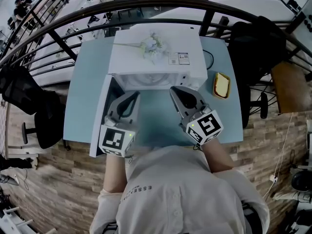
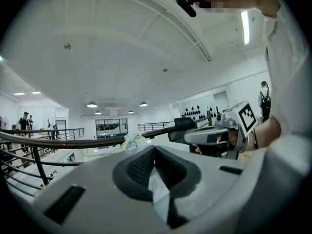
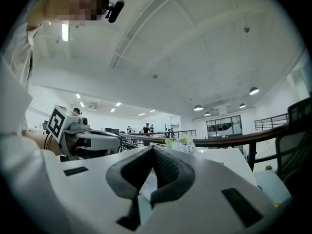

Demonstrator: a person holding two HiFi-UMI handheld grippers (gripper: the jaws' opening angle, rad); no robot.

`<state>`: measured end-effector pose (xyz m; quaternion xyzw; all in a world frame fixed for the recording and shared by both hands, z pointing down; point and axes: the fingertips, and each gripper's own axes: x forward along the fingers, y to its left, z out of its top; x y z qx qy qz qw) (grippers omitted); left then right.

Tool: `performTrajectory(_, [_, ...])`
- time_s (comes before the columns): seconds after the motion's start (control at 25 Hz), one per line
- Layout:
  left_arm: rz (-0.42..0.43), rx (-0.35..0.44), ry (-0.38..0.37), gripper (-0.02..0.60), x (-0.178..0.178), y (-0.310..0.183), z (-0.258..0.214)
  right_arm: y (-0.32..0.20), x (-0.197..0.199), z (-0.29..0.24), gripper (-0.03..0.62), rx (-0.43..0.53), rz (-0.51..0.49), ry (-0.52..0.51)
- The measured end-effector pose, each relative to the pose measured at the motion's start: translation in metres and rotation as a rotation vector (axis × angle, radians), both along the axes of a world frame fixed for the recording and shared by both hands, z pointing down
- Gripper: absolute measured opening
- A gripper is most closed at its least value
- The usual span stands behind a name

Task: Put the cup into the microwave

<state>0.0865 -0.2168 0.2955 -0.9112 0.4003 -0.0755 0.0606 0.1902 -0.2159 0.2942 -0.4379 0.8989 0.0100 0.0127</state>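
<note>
Holding station in front of the microwave (image 1: pixel 127 62), the left gripper (image 1: pixel 134 96) and the right gripper (image 1: pixel 174 90) sit side by side above the table (image 1: pixel 87 91), both pointing level at the oven's opening. Each gripper view shows its jaws together at the tips with nothing between them.

The microwave door (image 1: pixel 99 126) stands open, swung out along the left side of the left gripper. A spray of flowers (image 1: pixel 152 46) lies on the oven top, and a yellow dish (image 1: pixel 222 85) rests on the table to the right, well apart from both grippers.

The cup cannot be located: none stands on the visible table, and the steep head view shows only a pale strip of the cavity, so it may already be inside.

Judged step: either before pick-up or after placement. The next move calls for confirming the cavity contents. If the cup is seated, the left gripper would push the door closed.
</note>
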Motion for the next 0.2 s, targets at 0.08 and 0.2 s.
performTrajectory(0.08, [0.0, -0.009, -0.006, 0.002, 0.0017, 0.0, 0.0012, 0.0, 0.0019, -0.0002, 0.015, 0.005, 0.002, -0.002])
performTrajectory(0.2, [0.001, -0.018, -0.011, 0.003, 0.0038, 0.0006, 0.0027, 0.0015, 0.0032, -0.0019, 0.015, 0.021, -0.001, -0.003])
